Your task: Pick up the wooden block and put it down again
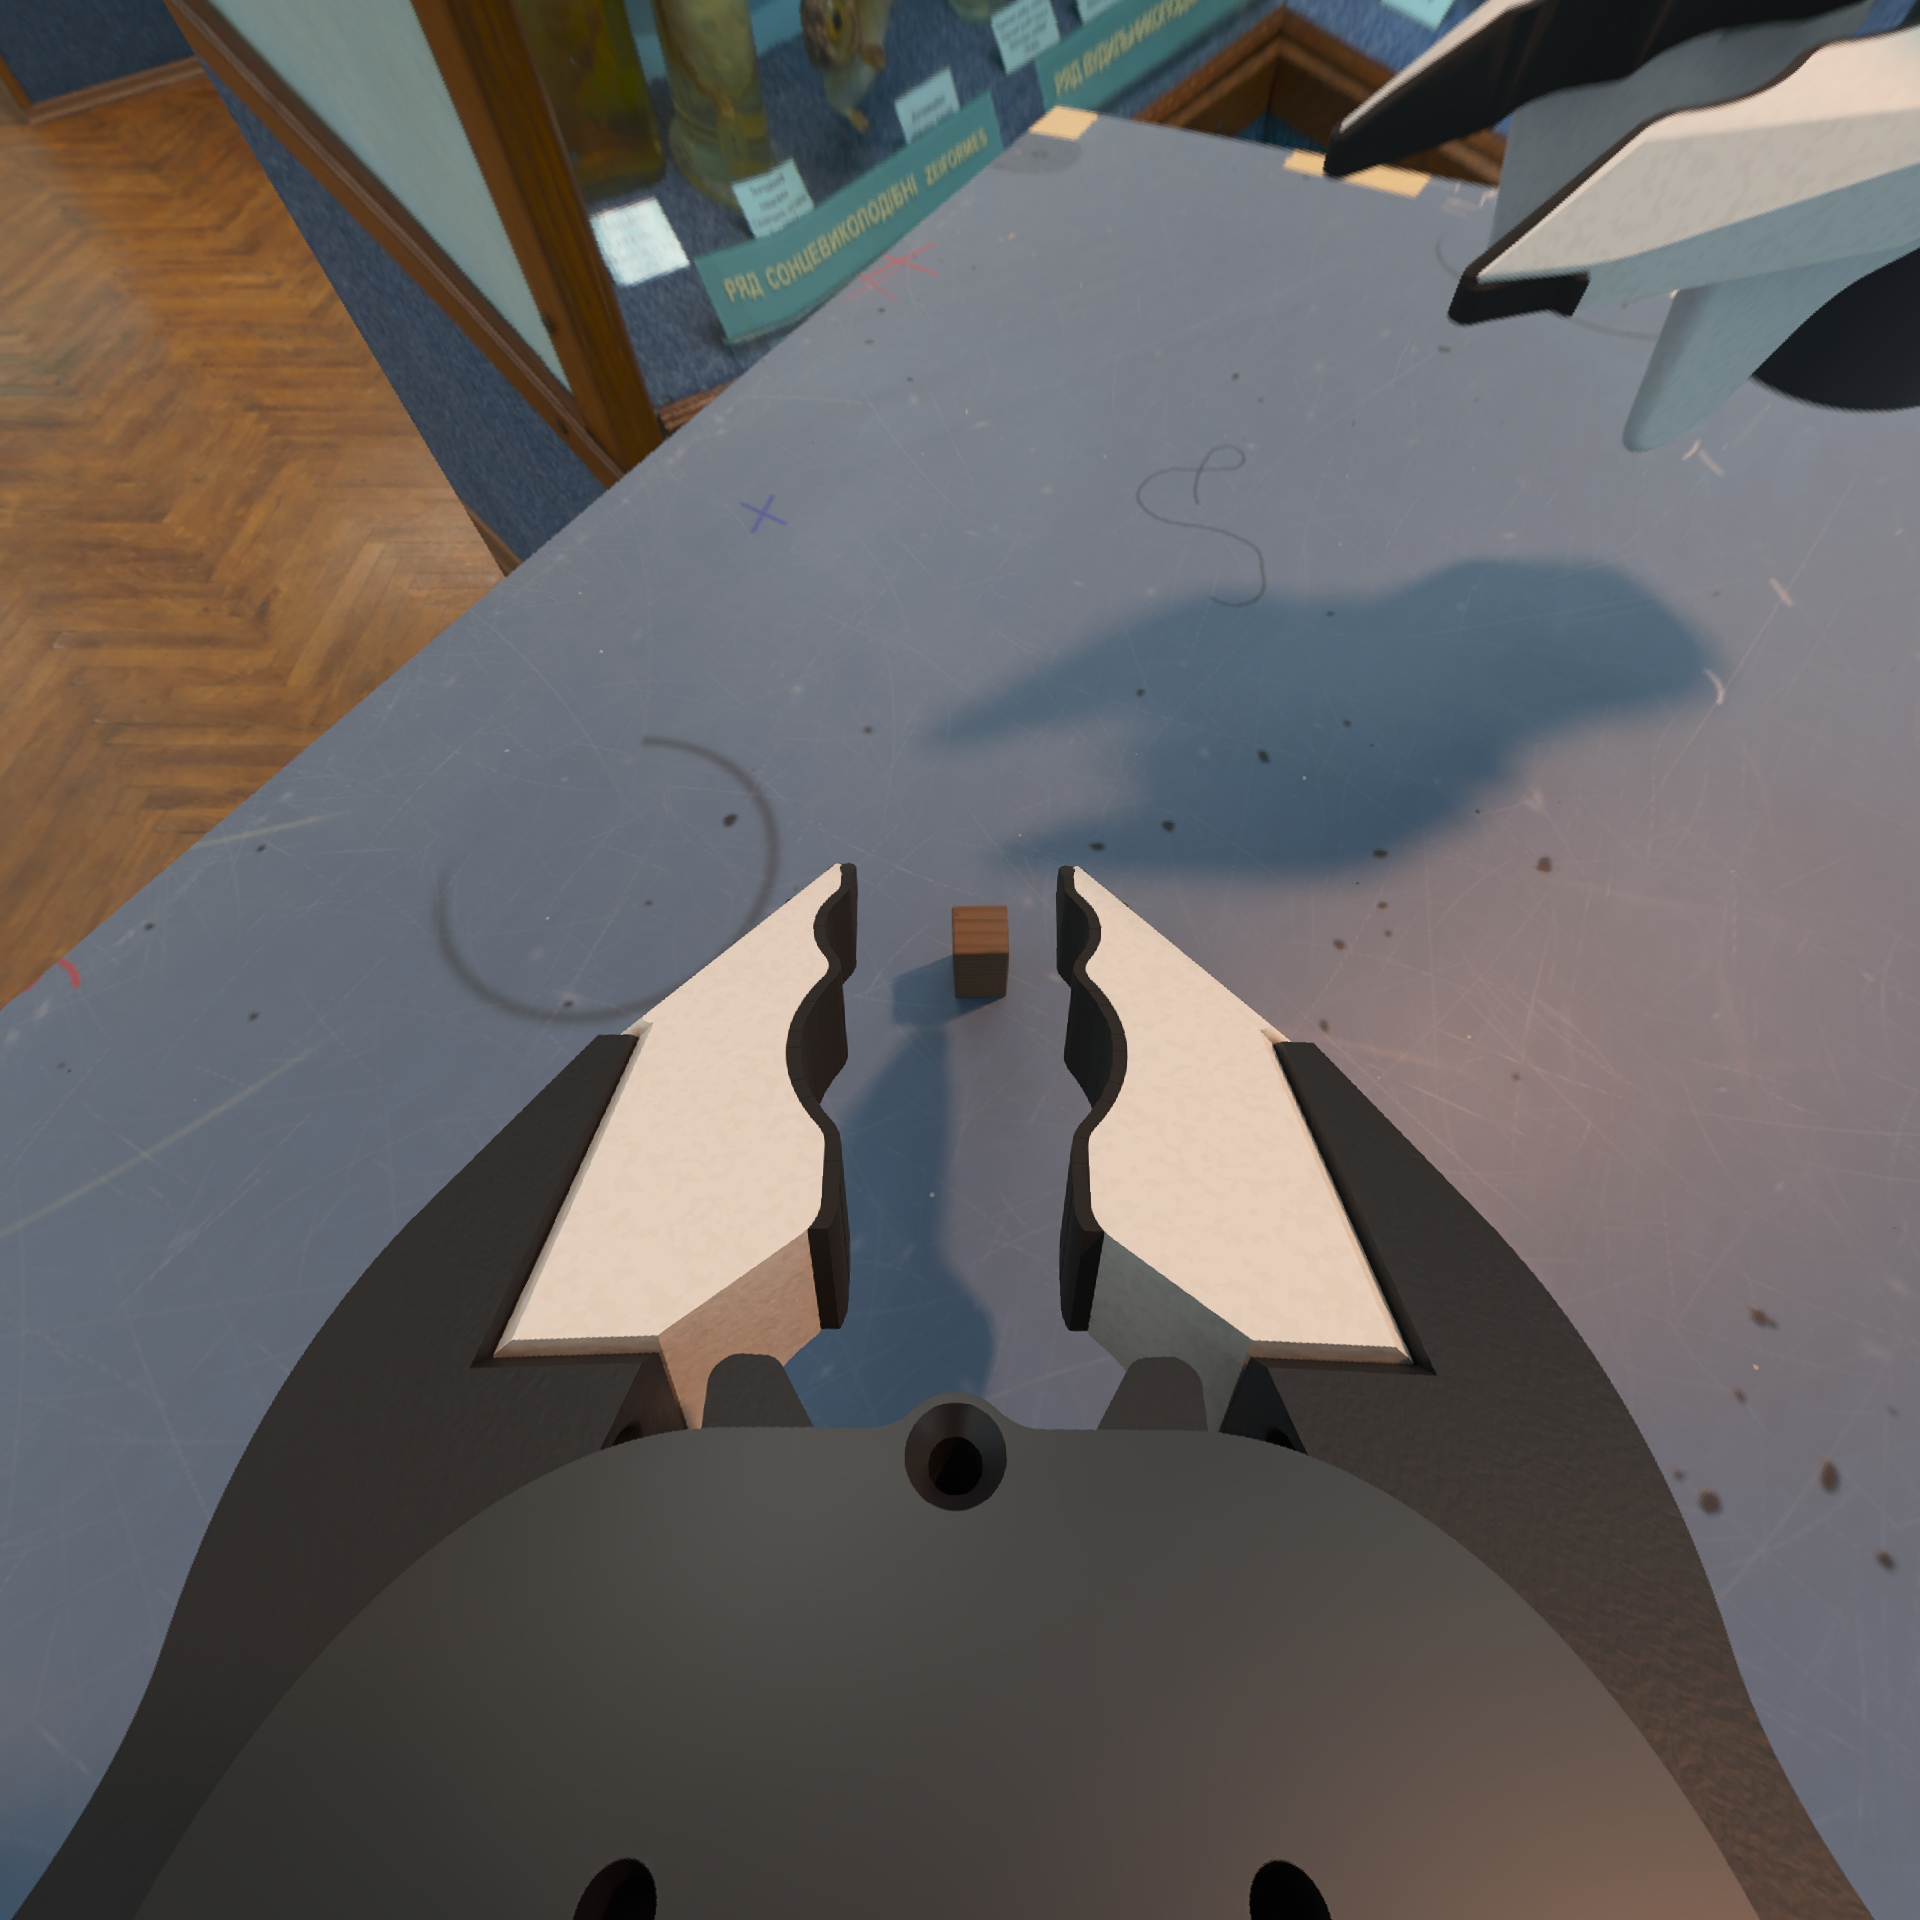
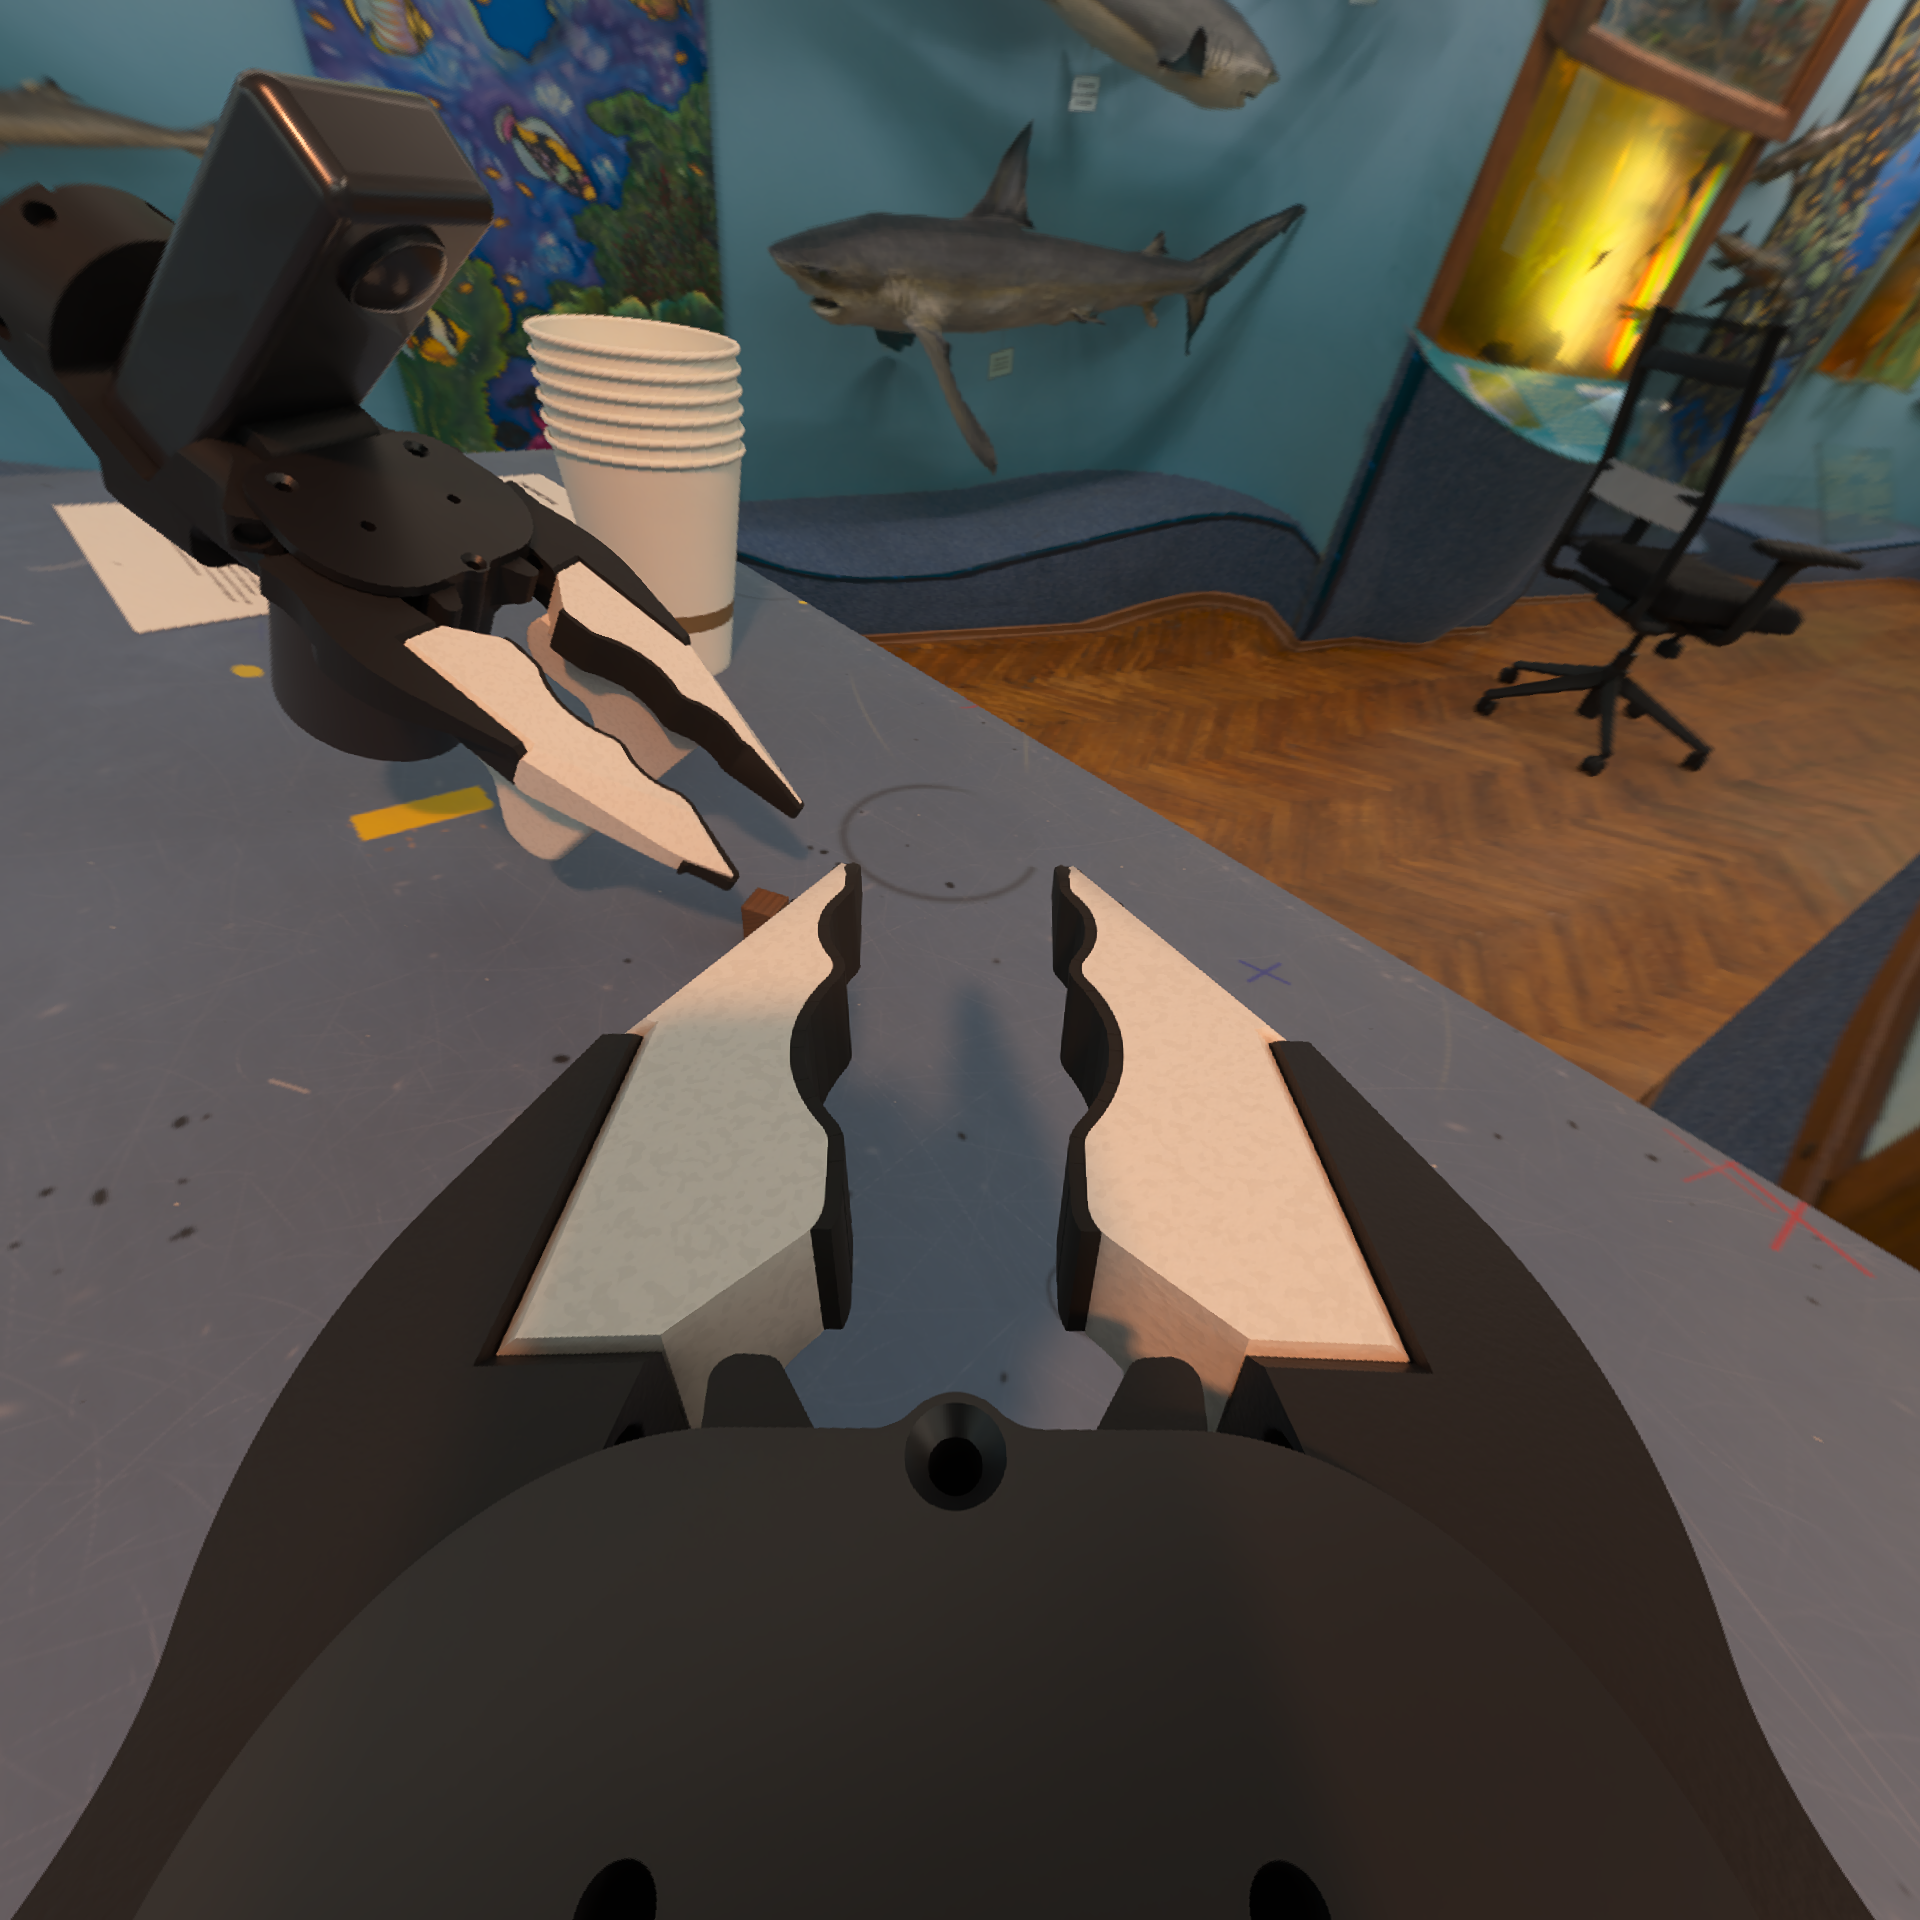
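A small brown wooden block (image 1: 980,951) stands on the grey-blue table (image 1: 1351,1039). My left gripper (image 1: 956,883) is open and hangs a little above the table, with the block seen between its two fingertips, nearer the right one. In the right wrist view the left gripper (image 2: 764,844) points down at the block (image 2: 761,908), which is mostly hidden behind my right gripper's left finger (image 2: 727,1091). My right gripper (image 2: 956,883) is open and empty above the table. It also shows at the top right of the left wrist view (image 1: 1392,223).
A stack of white paper cups (image 2: 649,468) stands at the far table edge, with a dark cylinder (image 2: 343,696), a sheet of paper (image 2: 156,571) and yellow tape (image 2: 421,812) nearby. The table edge (image 2: 1351,956) runs along the right, wooden floor and an office chair (image 2: 1662,561) beyond.
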Controlling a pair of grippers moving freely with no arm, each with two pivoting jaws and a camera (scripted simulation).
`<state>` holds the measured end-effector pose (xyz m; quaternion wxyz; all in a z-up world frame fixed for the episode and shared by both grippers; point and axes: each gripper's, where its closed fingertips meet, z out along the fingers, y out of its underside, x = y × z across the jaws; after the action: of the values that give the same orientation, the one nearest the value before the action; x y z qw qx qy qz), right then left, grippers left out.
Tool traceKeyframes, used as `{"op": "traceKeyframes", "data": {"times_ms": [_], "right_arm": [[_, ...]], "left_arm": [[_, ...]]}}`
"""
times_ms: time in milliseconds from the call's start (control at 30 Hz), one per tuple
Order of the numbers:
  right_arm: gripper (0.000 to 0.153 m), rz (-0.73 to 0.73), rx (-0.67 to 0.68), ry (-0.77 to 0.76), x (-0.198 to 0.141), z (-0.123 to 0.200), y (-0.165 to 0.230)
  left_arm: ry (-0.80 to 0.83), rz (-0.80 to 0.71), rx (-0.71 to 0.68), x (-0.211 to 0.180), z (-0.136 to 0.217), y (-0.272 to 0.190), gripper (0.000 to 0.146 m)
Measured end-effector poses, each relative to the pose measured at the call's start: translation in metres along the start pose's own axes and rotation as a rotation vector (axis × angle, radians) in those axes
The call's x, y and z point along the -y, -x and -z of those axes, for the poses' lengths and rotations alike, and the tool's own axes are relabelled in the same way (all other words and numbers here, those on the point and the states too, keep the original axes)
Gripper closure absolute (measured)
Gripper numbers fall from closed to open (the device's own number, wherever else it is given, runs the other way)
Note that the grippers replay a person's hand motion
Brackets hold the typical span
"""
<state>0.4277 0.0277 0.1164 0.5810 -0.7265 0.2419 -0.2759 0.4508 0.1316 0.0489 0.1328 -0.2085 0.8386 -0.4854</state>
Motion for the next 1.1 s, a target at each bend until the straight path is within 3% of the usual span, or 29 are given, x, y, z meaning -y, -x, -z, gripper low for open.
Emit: {"op": "traceKeyframes", "data": {"times_ms": [300,567,900,1100], "right_arm": [[0.118,-0.098,0.059,-0.041,0.001,0.004,0.018],[0.118,-0.257,0.071,-0.086,-0.001,0.013,0.007],[0.118,-0.369,0.092,-0.13,0.0,0.021,0.0],[0.123,-0.321,-0.032,-0.124,-0.006,0.033,-0.019]], "left_arm": [[0.254,-0.058,0.039,-0.029,-0.023,-0.007,0.103],[0.253,-0.053,0.073,-0.029,-0.022,-0.004,0.134],[0.161,0.045,0.034,-0.021,-0.01,-0.011,0.134],[0.155,0.038,0.042,-0.021,-0.008,-0.013,0.134]]}}
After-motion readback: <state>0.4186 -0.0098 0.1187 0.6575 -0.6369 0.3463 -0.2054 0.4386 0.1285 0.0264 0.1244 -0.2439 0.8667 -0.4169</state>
